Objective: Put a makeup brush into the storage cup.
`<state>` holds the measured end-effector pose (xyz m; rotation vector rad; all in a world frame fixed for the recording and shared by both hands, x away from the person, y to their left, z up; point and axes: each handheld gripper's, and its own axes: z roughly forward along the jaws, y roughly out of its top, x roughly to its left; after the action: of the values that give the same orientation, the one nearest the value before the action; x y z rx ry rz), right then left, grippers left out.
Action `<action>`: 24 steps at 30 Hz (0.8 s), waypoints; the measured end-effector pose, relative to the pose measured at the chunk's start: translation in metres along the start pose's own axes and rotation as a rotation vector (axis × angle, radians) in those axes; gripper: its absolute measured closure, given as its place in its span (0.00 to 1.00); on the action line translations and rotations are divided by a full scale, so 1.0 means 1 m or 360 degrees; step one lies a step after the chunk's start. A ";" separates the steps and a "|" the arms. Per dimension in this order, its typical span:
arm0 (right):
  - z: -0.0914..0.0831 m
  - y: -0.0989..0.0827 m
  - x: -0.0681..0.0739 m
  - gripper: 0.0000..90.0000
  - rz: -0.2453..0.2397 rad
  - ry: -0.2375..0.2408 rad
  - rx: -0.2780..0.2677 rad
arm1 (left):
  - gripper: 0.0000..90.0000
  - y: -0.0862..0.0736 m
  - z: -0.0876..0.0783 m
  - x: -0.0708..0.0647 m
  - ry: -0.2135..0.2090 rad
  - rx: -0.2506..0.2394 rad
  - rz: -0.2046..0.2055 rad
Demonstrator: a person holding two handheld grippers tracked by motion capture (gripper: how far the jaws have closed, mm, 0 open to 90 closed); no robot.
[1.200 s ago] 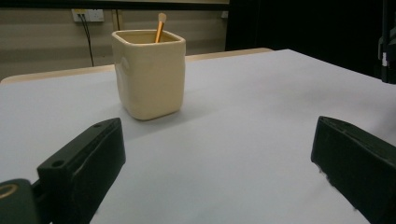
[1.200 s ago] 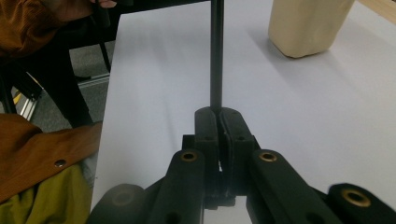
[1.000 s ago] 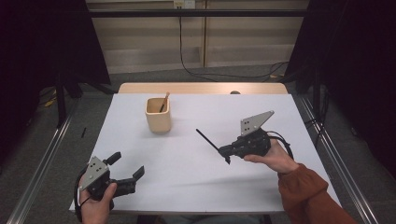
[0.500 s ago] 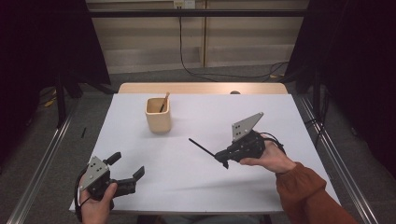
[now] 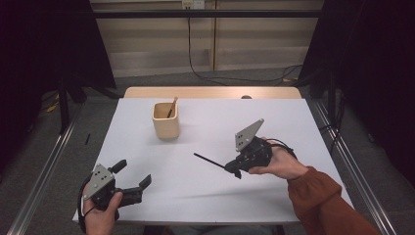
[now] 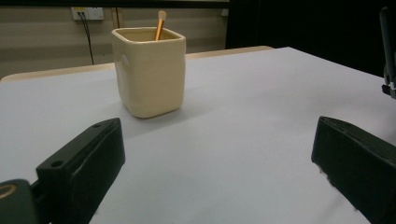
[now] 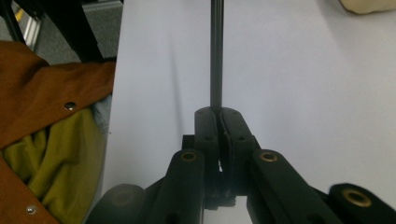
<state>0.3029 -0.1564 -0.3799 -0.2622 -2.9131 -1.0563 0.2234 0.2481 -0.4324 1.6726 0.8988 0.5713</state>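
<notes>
Right claw (image 5: 234, 170) sits right of centre in the high view, jaws pinched together on a thin black stick (image 5: 209, 161); the stick runs from the jaw tips toward the upper left of the frame, its free end near mid-counter, apparently just above the surface. Right gripper view confirms it: both jaws closed tight on the black stick (image 7: 216, 51), which runs straight up to the top edge of the frame over the white counter (image 7: 299, 70). A rust-orange sleeve (image 7: 44, 88) with a yellow-green lining takes up the left side of that view. Grey three-cornered plate on top of the right claw is tilted up. Left claw (image 5: 132, 177) is at the lower left of the high view, near the counter's (image 5: 288, 117) front edge, held in the person's left hand (image 5: 100, 213), jaws spread wide with nothing between them. Left gripper view: the two black jaws stand far apart at lower left and lower right, only bare white surface in the gap. Cream square cup (image 5: 165, 119) stands upright in the upper-left part of the counter, well apart from both claws. It holds one orange-brown stick (image 5: 172, 107) leaning against the rim. In the left gripper view the cup (image 6: 149, 70) is in the upper left, the stick's (image 6: 160, 25) pale tip poking above the rim. Part of the right claw (image 6: 388, 56) shows at the right edge there.
</notes>
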 end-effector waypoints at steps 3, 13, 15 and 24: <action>0.001 0.001 0.001 0.95 -0.0005 -0.0001 0.0055 | 0.03 0.000 0.000 0.000 -0.0003 -0.0008 -0.0004; 0.008 0.009 0.004 0.95 -0.0078 -0.0015 0.0273 | 0.03 0.000 0.000 -0.001 -0.0004 0.0001 -0.0003; 0.009 0.009 0.004 0.95 -0.0087 0.0000 0.0306 | 0.03 0.000 0.001 0.000 -0.0010 0.0000 0.0007; 0.012 0.014 0.005 0.95 -0.0122 0.0025 0.0459 | 0.03 0.000 0.001 0.000 -0.0007 0.0003 0.0008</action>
<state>0.3008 -0.1373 -0.3799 -0.1321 -3.0303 -0.6271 0.2237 0.2474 -0.4326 1.6777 0.8926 0.5704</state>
